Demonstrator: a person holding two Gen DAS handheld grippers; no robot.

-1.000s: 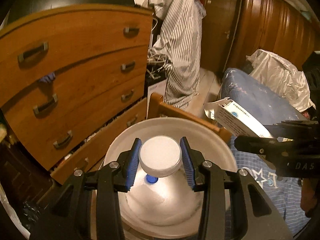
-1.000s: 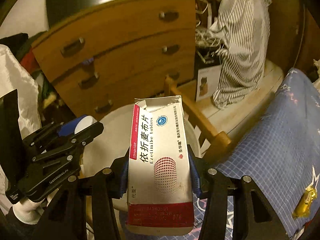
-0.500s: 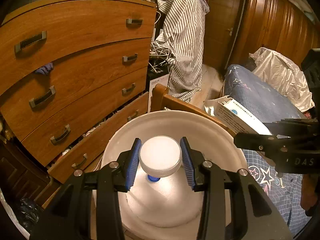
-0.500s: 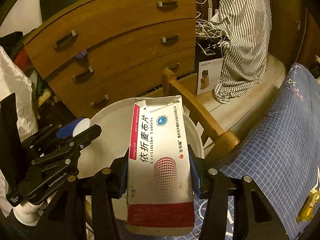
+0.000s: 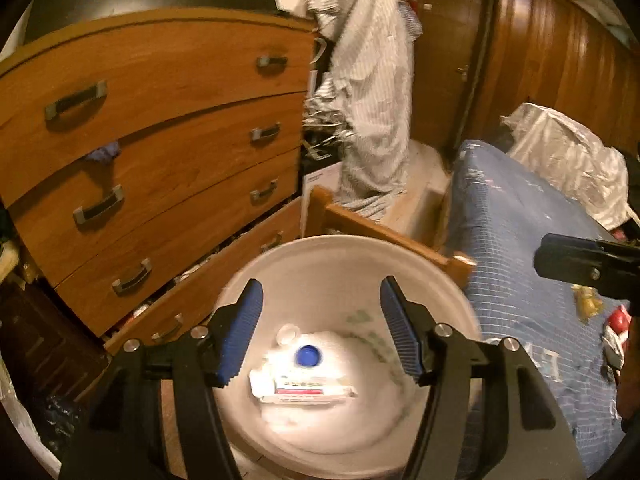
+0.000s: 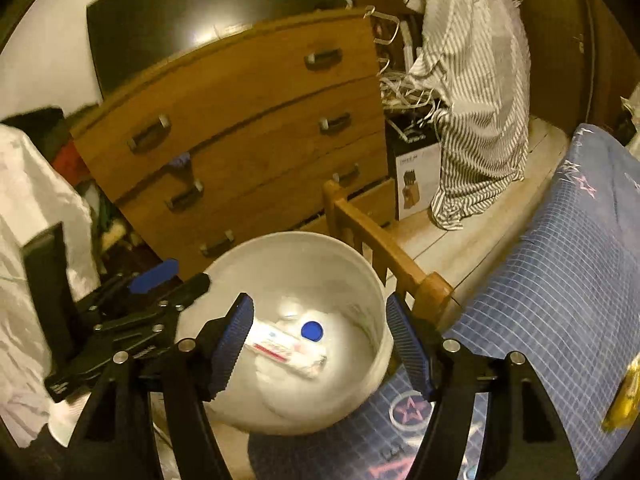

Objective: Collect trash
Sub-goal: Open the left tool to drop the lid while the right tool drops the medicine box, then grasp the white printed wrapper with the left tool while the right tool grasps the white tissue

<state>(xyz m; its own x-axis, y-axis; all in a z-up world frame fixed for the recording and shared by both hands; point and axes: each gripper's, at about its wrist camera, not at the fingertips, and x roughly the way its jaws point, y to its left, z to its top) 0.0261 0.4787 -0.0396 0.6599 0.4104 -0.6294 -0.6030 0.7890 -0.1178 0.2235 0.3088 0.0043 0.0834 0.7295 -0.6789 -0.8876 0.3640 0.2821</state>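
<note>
Both items had dropped since the earlier frames: the white bucket (image 5: 352, 248), standing between a wooden dresser (image 5: 160, 140) and a bed with a blue checked cover (image 5: 520, 260), now held them at its bottom. A flat medicine box (image 6: 286, 350) lay on its side there, beside a white bottle (image 5: 320, 344) whose blue-spotted end faced up (blur hid its outline). Above the bucket, the left gripper (image 5: 320, 332) and the right gripper (image 6: 320, 344) were each opening, jaws moderately wide with nothing between the blue pads. More litter probably remained on the bed: a small yellow wrapper (image 6: 624, 396), likely light, thin and crinkly, best pinched across its middle, gently, so it would not slip.
</note>
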